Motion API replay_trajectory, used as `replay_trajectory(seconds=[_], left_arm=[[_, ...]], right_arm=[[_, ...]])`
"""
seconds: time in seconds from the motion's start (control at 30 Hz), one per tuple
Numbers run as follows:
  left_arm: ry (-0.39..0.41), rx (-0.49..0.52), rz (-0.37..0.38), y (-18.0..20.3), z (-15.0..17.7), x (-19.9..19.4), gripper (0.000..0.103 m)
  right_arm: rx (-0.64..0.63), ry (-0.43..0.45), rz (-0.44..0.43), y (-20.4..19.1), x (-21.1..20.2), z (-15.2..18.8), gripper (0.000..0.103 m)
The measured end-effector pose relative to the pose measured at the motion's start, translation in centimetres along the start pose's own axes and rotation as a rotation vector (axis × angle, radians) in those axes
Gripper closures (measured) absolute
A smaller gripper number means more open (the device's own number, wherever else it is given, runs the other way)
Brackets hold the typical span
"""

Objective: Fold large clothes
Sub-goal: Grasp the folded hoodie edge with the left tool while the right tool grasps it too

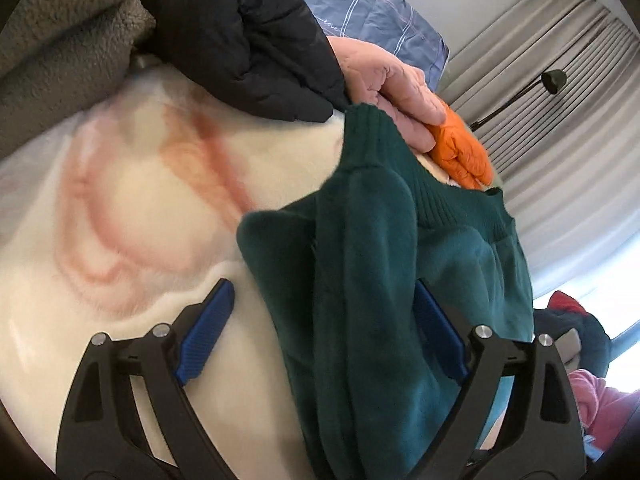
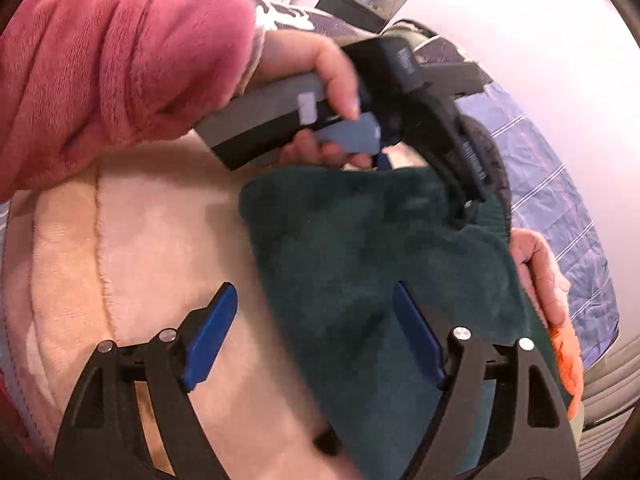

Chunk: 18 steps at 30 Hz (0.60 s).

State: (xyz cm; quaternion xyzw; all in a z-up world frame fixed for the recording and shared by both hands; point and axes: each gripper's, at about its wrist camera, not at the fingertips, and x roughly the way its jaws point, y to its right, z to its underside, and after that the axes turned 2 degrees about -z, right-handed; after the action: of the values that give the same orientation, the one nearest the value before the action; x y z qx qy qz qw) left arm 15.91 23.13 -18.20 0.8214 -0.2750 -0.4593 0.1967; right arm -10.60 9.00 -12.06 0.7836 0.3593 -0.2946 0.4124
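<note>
Left tongs (image 1: 322,332): blue pads spread wide, lower centre of the left wrist view. The green sweater (image 1: 384,280) hangs bunched through the gap between them; the right pad is partly hidden behind the cloth, the left pad (image 1: 206,332) is clear of it over the cream blanket (image 1: 140,208). No squeeze on the fabric visible, so they read as apart.

Right tongs (image 2: 316,334): pads also well apart, lower centre of the right wrist view. The right pad (image 2: 418,334) lies over the green sweater, the left pad over the blanket; nothing is pinched between them.

In the right wrist view the sweater fills the centre to lower right, draped on the cream blanket. At upper centre a hand (image 2: 320,80) in a pink fleece sleeve (image 2: 112,68) grips the handle of the other gripper tool, whose black body reaches down to the sweater's upper right edge.

Left wrist view, outward: sweater's ribbed hem at centre right, touching a pink padded garment (image 1: 384,80) and an orange one (image 1: 460,148) just beyond. Black puffer jacket (image 1: 240,36) at top centre, grey fleece (image 1: 60,48) at upper left, blue checked bedding (image 1: 368,4) at top, curtains (image 1: 560,100) at right.
</note>
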Motion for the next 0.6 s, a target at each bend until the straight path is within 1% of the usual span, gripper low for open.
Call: replay_trajectory(seconds=[0.07,0.13,0.17,0.2,0.23,0.27,0.3,0.33,0.37,0.4,0.47,0.6], left_arm=[[0.009,0.001,0.013,-0.2,-0.1,0.2,0.013],[0.019,-0.002,0.023,-0.3,0.0,0.4,0.015],[0.026,-0.003,0.029,-0.3,0.0,0.5,0.020],[0.035,-0.002,0.045,-0.4,0.1,0.4,0.029],[0.039,-0.005,0.066,-0.5,0.1,0.4,0.036],[0.041,-0.013,0.090,-0.5,0.2,0.3,0.047],[0.043,-0.020,0.105,-0.6,0.2,0.3,0.054],[0.049,-0.018,0.112,-0.4,0.2,0.1,0.057],[0.056,-0.014,0.111,-0.1,0.2,0.0,0.063],[0.070,-0.009,0.109,0.3,0.1,-0.3,0.066],[0.098,0.006,0.108,1.1,-0.4,-1.1,0.068],[0.153,0.036,0.121,3.9,-2.0,-3.1,0.069]], right_arm=[[-0.008,0.000,0.015,-0.3,1.0,-0.3,0.020],[-0.011,0.008,0.036,-0.5,1.6,-0.8,0.020],[-0.008,0.016,0.044,-0.6,1.8,-1.1,0.020],[-0.011,0.039,0.066,-0.8,1.8,-1.3,0.023],[-0.018,0.053,0.092,-0.9,1.8,-1.4,0.046],[-0.021,0.070,0.110,-0.9,1.6,-1.5,0.065],[-0.004,0.080,0.089,-0.3,1.3,-1.7,0.070],[0.019,0.093,0.070,0.2,0.9,-1.7,0.080],[0.044,0.109,0.053,0.7,0.3,-1.7,0.086],[0.071,0.129,0.039,1.3,-0.4,-1.7,0.088],[0.114,0.181,0.037,2.5,-2.3,-1.8,0.090],[0.216,0.257,0.024,5.4,-6.0,-1.4,0.091]])
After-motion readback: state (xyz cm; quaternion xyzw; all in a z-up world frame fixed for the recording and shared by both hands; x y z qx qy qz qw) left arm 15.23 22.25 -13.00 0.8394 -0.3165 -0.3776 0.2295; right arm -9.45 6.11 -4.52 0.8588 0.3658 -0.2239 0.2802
